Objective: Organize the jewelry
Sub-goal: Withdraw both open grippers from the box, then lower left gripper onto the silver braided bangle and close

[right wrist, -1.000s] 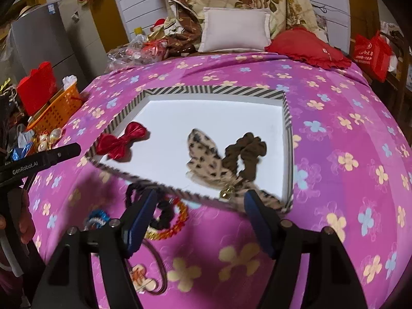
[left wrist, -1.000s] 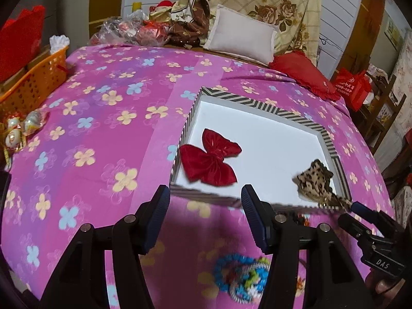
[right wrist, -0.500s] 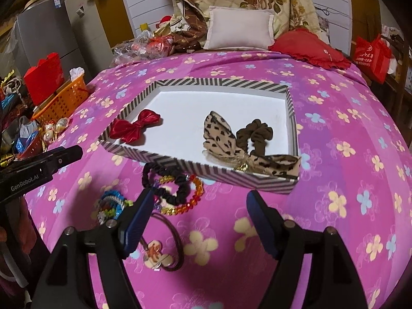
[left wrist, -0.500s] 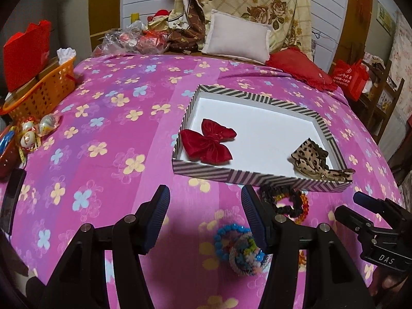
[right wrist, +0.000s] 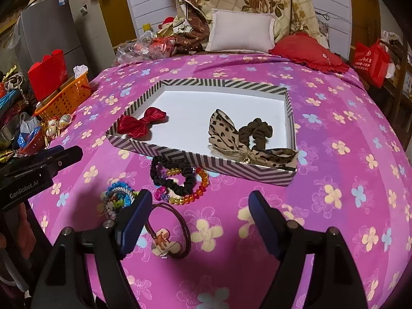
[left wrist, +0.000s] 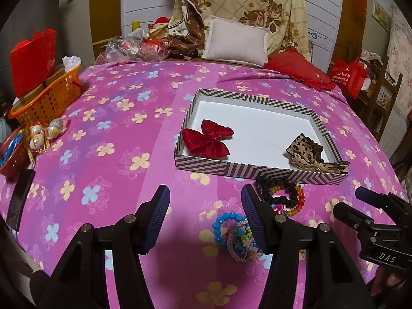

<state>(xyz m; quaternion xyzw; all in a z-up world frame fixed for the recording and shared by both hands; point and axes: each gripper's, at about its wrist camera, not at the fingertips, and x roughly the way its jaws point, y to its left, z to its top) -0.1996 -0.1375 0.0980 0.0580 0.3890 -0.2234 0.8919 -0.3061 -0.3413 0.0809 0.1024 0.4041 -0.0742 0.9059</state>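
so both tongs hang empty over the bed: left tongs (left wrist: 206, 219) parted, right tongs (right wrist: 198, 219) opening. the brown hair tie (right wrist: 168, 234) (long axis leftward-away) lies beside the right tongs' left finger, nearer than the striped box (right wrist: 206, 161)

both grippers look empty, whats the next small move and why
Probably ease the right gripper, whose jaws are opening with nothing between them, forward and down over the black scrunchie. It lies on the bedspread just outside the striped box, tangled with a beaded bracelet, while the red bow and leopard bow are already inside.
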